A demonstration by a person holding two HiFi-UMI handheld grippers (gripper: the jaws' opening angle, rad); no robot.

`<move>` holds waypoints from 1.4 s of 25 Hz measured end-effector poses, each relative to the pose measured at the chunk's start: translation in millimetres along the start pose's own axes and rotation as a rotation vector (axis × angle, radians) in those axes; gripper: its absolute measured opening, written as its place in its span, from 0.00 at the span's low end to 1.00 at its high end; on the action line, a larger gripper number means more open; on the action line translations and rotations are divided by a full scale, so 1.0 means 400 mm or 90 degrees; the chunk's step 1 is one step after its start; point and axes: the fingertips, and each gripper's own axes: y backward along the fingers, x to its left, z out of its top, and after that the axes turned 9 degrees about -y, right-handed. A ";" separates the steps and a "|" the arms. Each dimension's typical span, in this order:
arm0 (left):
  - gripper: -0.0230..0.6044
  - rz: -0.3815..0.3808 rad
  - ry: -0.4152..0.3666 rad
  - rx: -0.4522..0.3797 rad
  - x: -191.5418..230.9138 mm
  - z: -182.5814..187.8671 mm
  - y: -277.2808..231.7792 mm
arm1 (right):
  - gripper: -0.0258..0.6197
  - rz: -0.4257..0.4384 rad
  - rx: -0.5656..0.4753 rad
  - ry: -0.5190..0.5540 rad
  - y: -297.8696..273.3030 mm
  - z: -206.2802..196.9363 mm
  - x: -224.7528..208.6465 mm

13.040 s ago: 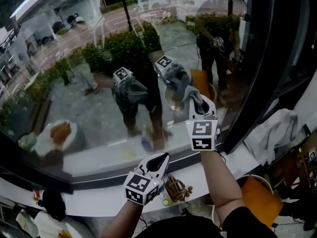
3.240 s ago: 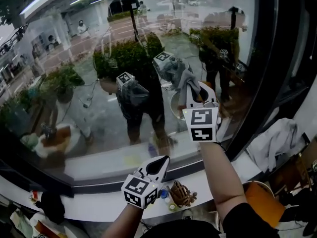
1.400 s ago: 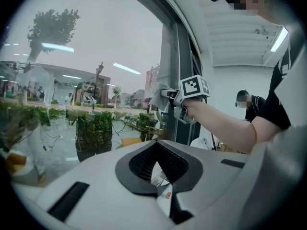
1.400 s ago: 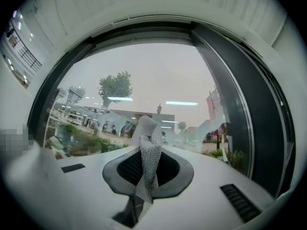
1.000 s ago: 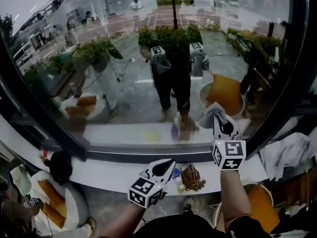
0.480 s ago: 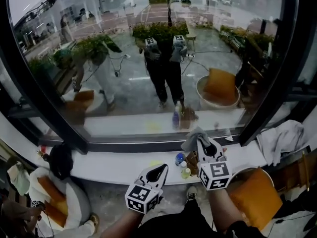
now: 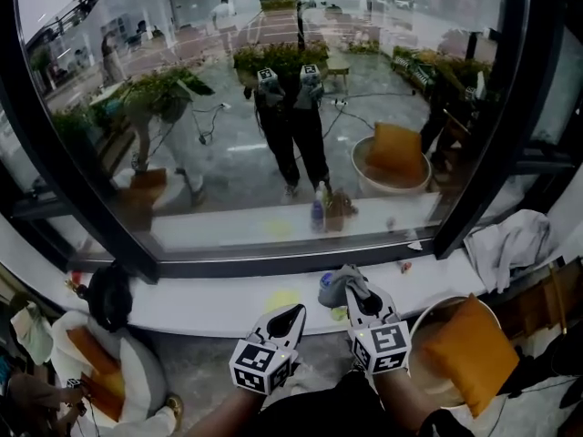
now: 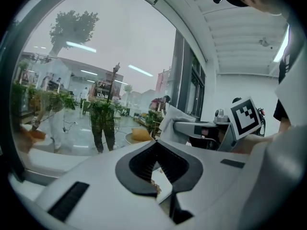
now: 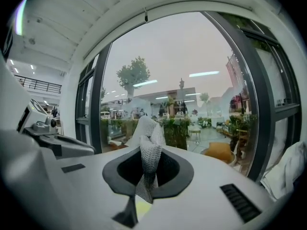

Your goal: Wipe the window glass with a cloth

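The window glass [image 7: 273, 107] fills the upper head view inside a black frame [image 7: 474, 153] and mirrors me and both grippers. My right gripper [image 7: 357, 291] hangs low, in front of the white sill [image 7: 209, 303] and off the glass. It is shut on a grey mesh cloth [image 7: 335, 286]. In the right gripper view the cloth [image 9: 149, 152] stands up bunched between the jaws of the right gripper [image 9: 144, 186]. My left gripper [image 7: 293, 312] is beside it on the left, shut and empty. The left gripper [image 8: 158, 178] points toward the glass [image 8: 96, 71].
A chair with an orange cushion [image 7: 465, 349] stands at the lower right. A white cloth [image 7: 510, 239] lies draped at the right end of the sill. Small bottles [image 7: 326, 285] sit on the sill just behind the held cloth. A person sits low at the left [image 7: 109, 299].
My right gripper has come down from the glass with the cloth, past the sill and toward my body. The left gripper has stayed low. The head view has pulled back.
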 end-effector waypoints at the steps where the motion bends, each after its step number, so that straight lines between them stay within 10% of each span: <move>1: 0.05 -0.001 0.002 -0.002 -0.005 0.001 -0.001 | 0.10 0.002 0.002 -0.001 0.004 -0.002 0.003; 35: 0.05 -0.016 -0.002 -0.008 -0.026 0.003 0.016 | 0.10 0.001 0.002 0.002 0.031 -0.010 0.031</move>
